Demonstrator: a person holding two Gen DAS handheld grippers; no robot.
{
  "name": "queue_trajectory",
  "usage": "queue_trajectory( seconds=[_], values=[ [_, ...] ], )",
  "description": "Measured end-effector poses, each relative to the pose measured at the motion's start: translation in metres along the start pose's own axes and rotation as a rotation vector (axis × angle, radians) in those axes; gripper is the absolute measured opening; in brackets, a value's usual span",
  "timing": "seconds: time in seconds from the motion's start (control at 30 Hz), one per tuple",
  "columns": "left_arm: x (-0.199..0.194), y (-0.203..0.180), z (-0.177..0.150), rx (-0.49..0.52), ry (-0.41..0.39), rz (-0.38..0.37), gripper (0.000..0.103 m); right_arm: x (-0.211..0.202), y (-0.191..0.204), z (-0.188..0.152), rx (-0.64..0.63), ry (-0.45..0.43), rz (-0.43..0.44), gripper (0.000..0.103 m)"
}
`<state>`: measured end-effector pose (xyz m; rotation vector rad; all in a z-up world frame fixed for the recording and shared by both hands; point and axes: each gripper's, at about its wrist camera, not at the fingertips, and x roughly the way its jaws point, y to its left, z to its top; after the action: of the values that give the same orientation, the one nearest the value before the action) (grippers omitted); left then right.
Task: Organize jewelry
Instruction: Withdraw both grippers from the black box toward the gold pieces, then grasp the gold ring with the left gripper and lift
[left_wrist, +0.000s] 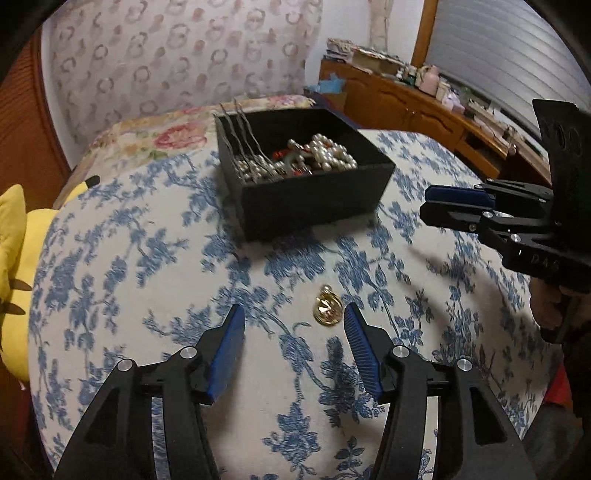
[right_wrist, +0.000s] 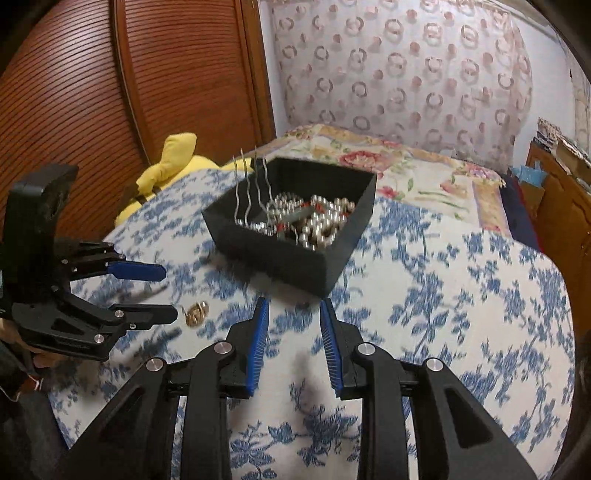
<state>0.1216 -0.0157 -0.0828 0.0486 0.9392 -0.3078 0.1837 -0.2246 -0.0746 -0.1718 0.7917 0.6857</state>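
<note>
A small gold pendant (left_wrist: 325, 310) lies on the blue-flowered cloth (left_wrist: 147, 258). In the left wrist view it sits between the tips of my left gripper (left_wrist: 294, 308), close to the right-hand finger, and the pads do not touch it. That gripper is open. From the right wrist view the pendant (right_wrist: 195, 312) lies just past the left gripper (right_wrist: 168, 293). Farther back stands a black box (left_wrist: 314, 199) holding pearls (left_wrist: 332, 153) and wavy silver hairpins (left_wrist: 240, 129). My right gripper (right_wrist: 294, 302) is narrowly open and empty, in front of the box (right_wrist: 280, 258). It also shows from the side (left_wrist: 428, 204).
A yellow plush toy (left_wrist: 14, 258) lies at the cloth's left edge, in front of a ribbed wooden door (right_wrist: 92, 110). A rose-patterned quilt (right_wrist: 406, 166) lies behind the box. A cluttered wooden sideboard (left_wrist: 424, 107) runs along the right.
</note>
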Motion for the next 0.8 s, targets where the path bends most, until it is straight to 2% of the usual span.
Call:
queue_trajectory(
  seconds=[0.27, 0.4, 0.53, 0.63, 0.8],
  values=[
    [0.013, -0.019, 0.003, 0.053, 0.019, 0.009, 0.053, 0.009, -0.004, -0.014, 0.012, 0.035, 0.009, 0.031],
    [0.018, -0.029, 0.005, 0.086, 0.024, 0.027, 0.038, 0.008, -0.002, -0.018, 0.005, 0.038, 0.008, 0.036],
    [0.021, -0.031, 0.006, 0.099, 0.022, 0.051, 0.033, 0.008, -0.001, -0.019, 0.002, 0.038, 0.008, 0.036],
    [0.02, -0.03, 0.005, 0.099, 0.018, 0.051, 0.021, 0.009, 0.001, -0.02, -0.001, 0.039, 0.008, 0.036],
    [0.014, -0.027, 0.004, 0.082, 0.005, 0.027, 0.019, 0.011, 0.004, -0.022, -0.005, 0.048, 0.007, 0.036]
  ],
)
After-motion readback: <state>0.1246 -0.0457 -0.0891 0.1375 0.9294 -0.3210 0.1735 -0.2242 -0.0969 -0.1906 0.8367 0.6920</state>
